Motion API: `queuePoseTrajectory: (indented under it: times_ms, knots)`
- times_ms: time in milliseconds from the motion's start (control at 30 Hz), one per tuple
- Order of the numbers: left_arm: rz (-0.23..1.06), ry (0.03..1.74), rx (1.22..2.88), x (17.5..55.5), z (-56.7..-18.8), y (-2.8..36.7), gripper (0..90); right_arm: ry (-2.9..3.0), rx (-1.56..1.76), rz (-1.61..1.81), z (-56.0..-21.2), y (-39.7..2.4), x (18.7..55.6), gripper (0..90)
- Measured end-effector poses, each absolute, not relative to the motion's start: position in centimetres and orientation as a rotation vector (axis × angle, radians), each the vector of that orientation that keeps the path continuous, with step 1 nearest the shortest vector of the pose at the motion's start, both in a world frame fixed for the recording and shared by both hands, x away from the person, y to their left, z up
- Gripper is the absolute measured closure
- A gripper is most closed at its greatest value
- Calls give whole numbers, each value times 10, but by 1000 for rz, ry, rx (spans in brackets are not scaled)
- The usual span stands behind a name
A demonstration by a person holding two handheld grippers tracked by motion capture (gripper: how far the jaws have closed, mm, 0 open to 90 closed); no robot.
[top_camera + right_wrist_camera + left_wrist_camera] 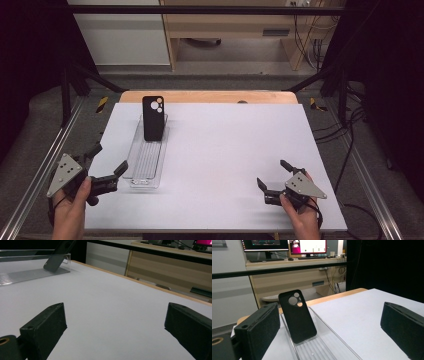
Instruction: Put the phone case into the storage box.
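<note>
One phone case [153, 118], two tongs (open)

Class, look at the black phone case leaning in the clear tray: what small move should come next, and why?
Probably ease the left hand-held gripper forward toward the phone case. Its jaws stand open and empty beside the clear tray's near end, with the case propped at the far end. The right hand-held gripper is farther off.
</note>
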State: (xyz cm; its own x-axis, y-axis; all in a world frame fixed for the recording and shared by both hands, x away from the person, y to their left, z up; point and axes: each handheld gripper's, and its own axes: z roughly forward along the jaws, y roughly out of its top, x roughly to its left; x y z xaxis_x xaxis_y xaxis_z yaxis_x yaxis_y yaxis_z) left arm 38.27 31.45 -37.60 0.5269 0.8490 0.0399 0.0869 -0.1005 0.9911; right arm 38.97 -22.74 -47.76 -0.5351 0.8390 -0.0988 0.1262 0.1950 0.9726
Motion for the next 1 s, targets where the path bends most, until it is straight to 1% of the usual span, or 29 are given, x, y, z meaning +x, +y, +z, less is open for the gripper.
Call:
queuePoseTrajectory:
  times_ms: [600,700,1000]
  knots:
    - [776,831,1539,377,-392,323,19,1821,896,1383,-478,-227,389,40]
    - [755,838,1531,377,-396,322,19,1818,893,1382,-477,-227,388,40]
    - [746,834,1539,377,-404,318,19,1815,885,1380,-476,-227,387,40]
